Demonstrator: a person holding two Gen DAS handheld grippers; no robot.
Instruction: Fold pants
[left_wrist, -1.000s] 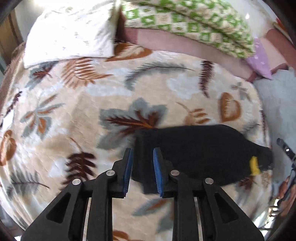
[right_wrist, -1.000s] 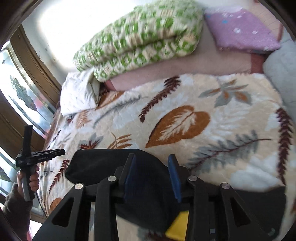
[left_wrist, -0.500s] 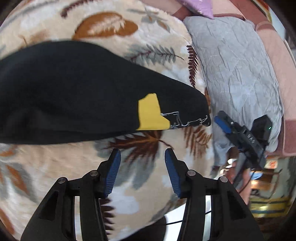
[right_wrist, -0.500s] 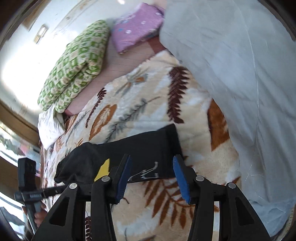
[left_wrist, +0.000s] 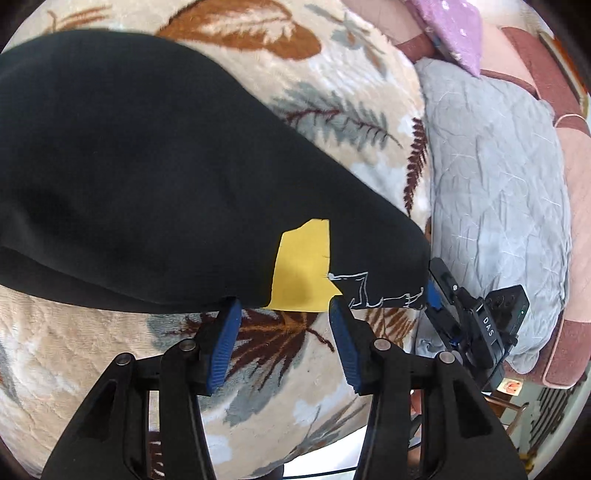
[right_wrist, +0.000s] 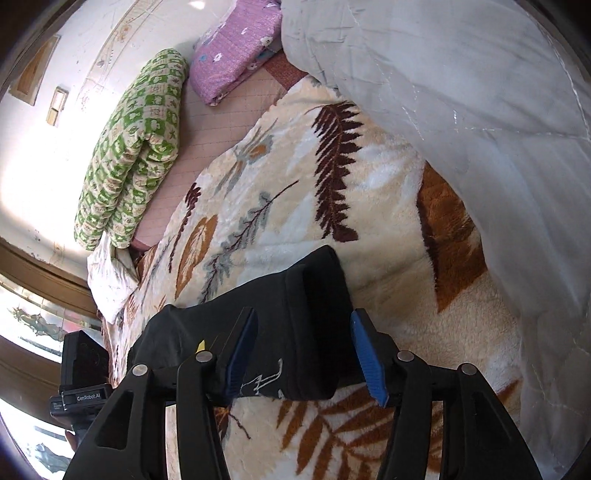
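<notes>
Black pants (left_wrist: 147, 166) with a yellow patch (left_wrist: 301, 273) and a white outline print lie folded on a leaf-patterned blanket (left_wrist: 92, 350). My left gripper (left_wrist: 283, 310) is open, its tips at the near edge of the pants, either side of the yellow patch. In the right wrist view the end of the pants (right_wrist: 314, 332) lies between the jaws of my right gripper (right_wrist: 303, 321), which are opening; the right pad stands clear of the cloth. The right gripper (left_wrist: 476, 325) also shows at the pants' end, and the left gripper (right_wrist: 81, 369) at the far left.
A grey quilt (right_wrist: 461, 110) lies bunched along the blanket's right side. A purple pillow (right_wrist: 236, 55), a folded green checked quilt (right_wrist: 136, 147) and a white pillow (right_wrist: 110, 280) sit at the far end. The bed's edge runs just below the left gripper.
Both grippers let go of the pants' folded end and swung over to the end with the yellow patch. Both sets of jaws stand wider than before.
</notes>
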